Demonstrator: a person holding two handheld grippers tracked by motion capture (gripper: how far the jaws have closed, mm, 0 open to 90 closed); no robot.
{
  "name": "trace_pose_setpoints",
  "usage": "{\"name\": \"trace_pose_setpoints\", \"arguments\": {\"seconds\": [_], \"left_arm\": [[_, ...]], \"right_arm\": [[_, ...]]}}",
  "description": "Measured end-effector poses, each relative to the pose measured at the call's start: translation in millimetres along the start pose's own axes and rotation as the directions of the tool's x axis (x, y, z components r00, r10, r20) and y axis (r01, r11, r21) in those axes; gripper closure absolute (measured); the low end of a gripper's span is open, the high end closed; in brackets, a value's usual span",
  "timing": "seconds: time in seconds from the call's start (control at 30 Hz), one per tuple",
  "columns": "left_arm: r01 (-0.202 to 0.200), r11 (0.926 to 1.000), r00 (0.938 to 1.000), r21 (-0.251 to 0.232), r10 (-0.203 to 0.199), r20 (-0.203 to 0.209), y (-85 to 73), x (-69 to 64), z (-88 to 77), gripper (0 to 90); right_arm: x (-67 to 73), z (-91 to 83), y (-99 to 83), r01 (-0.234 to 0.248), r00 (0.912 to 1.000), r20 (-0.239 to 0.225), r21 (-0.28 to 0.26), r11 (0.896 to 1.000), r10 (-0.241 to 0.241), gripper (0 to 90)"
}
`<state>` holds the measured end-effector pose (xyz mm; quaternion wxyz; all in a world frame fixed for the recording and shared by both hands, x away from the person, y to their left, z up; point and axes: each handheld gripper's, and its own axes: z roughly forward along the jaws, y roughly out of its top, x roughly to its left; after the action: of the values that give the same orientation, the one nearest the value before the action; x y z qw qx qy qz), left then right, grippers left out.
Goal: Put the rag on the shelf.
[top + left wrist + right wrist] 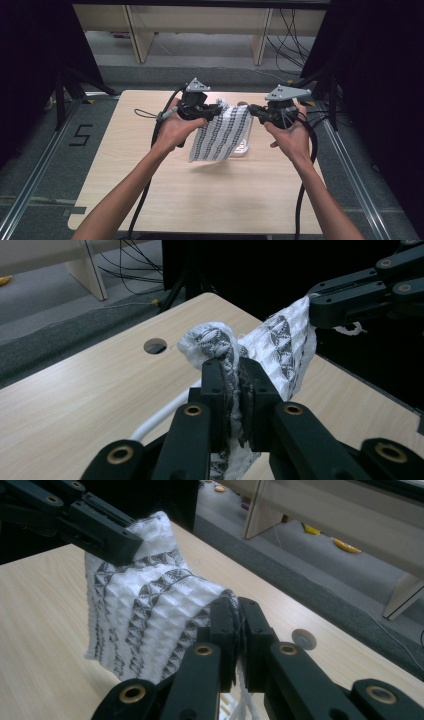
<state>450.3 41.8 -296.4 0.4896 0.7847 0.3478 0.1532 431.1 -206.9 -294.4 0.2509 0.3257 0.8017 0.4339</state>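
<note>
From the high view: two grippers, two hands, one cloth, one table. Left gripper [216,111] and right gripper [253,111] held up over the far middle of the wooden table [150,195], tips pointing toward each other, near but apart. Between them, one cloth [221,134], white with dark patterned stripes running lengthwise, pinched at its two upper corners and hanging down and toward the person from both tips, lower edge just above or touching the tabletop, cannot tell which. Partly hidden under the cloth, below the right gripper's tip, something white [241,146] on the table, too covered to identify. One left hand [175,129] and one right hand [290,137] wrapped round the gripper bodies, a black cable trailing back from each.

From the left gripper view: jaws pressed together on a bunched corner of the cloth [280,347], fabric squeezed between them and bulging in a knot just beyond the tips. Further ahead and to the right, the right gripper [312,307] clamping the opposite corner, the weave stretched between. One round hole [155,345] in the tabletop ahead-left of the tips.

From the right gripper view: jaws likewise closed on the cloth [150,615], a waffle-textured white weave with grey diamond bands, spreading left from the tips. Up and left, the left gripper [132,547] biting the far corner
</note>
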Motion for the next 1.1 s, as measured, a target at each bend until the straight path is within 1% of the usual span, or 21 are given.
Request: {"name": "trace_pose_setpoints", "arguments": {"seconds": [0.03,0.07,0.1,0.13,0.17,0.2,0.23,0.3,0.33,0.37,0.43,0.47,0.53,0.67,0.77,0.8,0.87,1.0,1.03,1.07,1.1], "left_arm": [[-0.008,0.9999,1.0,0.009,0.008,-0.001,2.4,1.7,-0.2,82.0],[0.002,1.0,1.0,0.008,-0.002,-0.004,4.7,2.7,0.5,81.9],[0.008,0.9999,0.9999,0.009,-0.008,-0.007,7.2,4.1,1.1,81.9],[0.011,0.9999,0.9999,0.011,-0.011,-0.009,9.8,6.0,1.3,81.8],[0.024,0.9997,0.9996,0.003,-0.024,-0.015,12.2,7.1,2.5,81.8],[0.021,0.9997,0.9996,0.014,-0.02,-0.02,14.7,9.1,2.4,81.8],[0.024,0.9996,0.9994,0.014,-0.023,-0.025,17.1,10.4,3.0,81.8],[0.028,0.9995,0.9991,0.014,-0.028,-0.033,21.4,12.7,4.2,81.8],[0.034,0.9993,0.9988,0.013,-0.033,-0.035,23.1,13.4,5.0,81.8],[0.037,0.9992,0.9987,0.015,-0.036,-0.036,24.8,14.6,5.9,81.7],[0.043,0.999,0.9983,0.013,-0.042,-0.041,27.8,17.0,7.7,81.6],[0.053,0.9986,0.9978,0.011,-0.052,-0.041,29.2,18.3,8.3,81.5],[0.074,0.9973,0.9965,-0.001,-0.073,-0.039,31.6,20.4,9.7,81.5],[0.111,0.9934,0.9933,-0.028,-0.112,-0.031,37.0,21.7,12.4,81.5],[0.103,0.9944,0.9944,-0.027,-0.103,-0.024,42.3,20.9,12.7,81.5],[0.113,0.9928,0.993,-0.042,-0.114,-0.029,44.1,19.4,13.7,81.5],[0.113,0.9928,0.9931,-0.04,-0.114,-0.028,47.3,20.4,14.0,81.5],[0.136,0.9891,0.9891,-0.056,-0.139,-0.048,51.0,24.0,17.5,81.4],[0.142,0.9885,0.9884,-0.054,-0.144,-0.048,51.7,25.9,17.7,81.4],[0.149,0.9872,0.9872,-0.058,-0.152,-0.05,52.0,27.4,18.4,81.4],[0.154,0.9864,0.9864,-0.058,-0.157,-0.048,52.3,29.0,18.9,81.4]], "right_arm": [[-1.8,1.0,3.0,-0.005,1.0,0.001,-0.002,1.0,0.005,87.1],[-3.1,1.9,6.0,-0.026,0.9996,-0.01,0.004,1.0,0.026,87.1],[-6.3,3.2,9.0,-0.011,0.9999,0.003,-0.01,1.0,0.011,87.1],[-7.1,4.0,11.9,-0.028,0.9996,-0.006,0.003,1.0,0.028,87.2],[-9.5,5.7,14.6,-0.019,0.9998,0.006,-0.002,1.0,0.019,87.2],[-10.0,7.0,17.1,-0.035,0.9994,0.002,0.004,0.999,0.035,87.1],[-12.5,8.8,19.7,-0.024,0.9997,0.007,-0.002,1.0,0.024,87.1],[-13.8,11.2,24.4,-0.04,0.9991,0.014,0.006,0.999,0.04,87.2],[-16.6,12.5,26.9,-0.023,0.9995,0.021,0.004,1.0,0.023,87.1],[-17.0,13.6,29.1,-0.04,0.999,0.02,0.008,0.999,0.04,87.1],[-20.4,16.5,33.5,-0.04,0.9991,0.017,0.005,0.999,0.04,87.1],[-21.0,17.1,35.7,-0.057,0.9982,0.02,0.01,0.998,0.057,87.1],[-25.1,18.0,40.1,-0.037,0.9986,0.038,0.0,0.999,0.037,87.1],[-29.7,18.7,48.0,-0.043,0.998,0.048,0.001,0.999,0.043,87.1],[-34.1,16.9,54.8,-0.042,0.9971,0.064,0.004,0.999,0.042,87.1],[-35.7,16.0,57.4,-0.044,0.9967,0.068,0.006,0.999,0.044,87.1],[-39.0,15.7,61.9,-0.045,0.9962,0.075,0.005,0.999,0.044,87.1],[-43.2,19.4,68.9,-0.041,0.9954,0.087,0.001,0.999,0.041,87.1],[-42.7,20.2,70.3,-0.053,0.9947,0.088,0.006,0.999,0.053,87.1],[-44.2,21.3,71.5,-0.042,0.9948,0.093,0.011,0.999,0.041,87.1],[-44.4,23.1,72.2,-0.046,0.9946,0.094,0.011,0.999,0.045,87.1]]}}
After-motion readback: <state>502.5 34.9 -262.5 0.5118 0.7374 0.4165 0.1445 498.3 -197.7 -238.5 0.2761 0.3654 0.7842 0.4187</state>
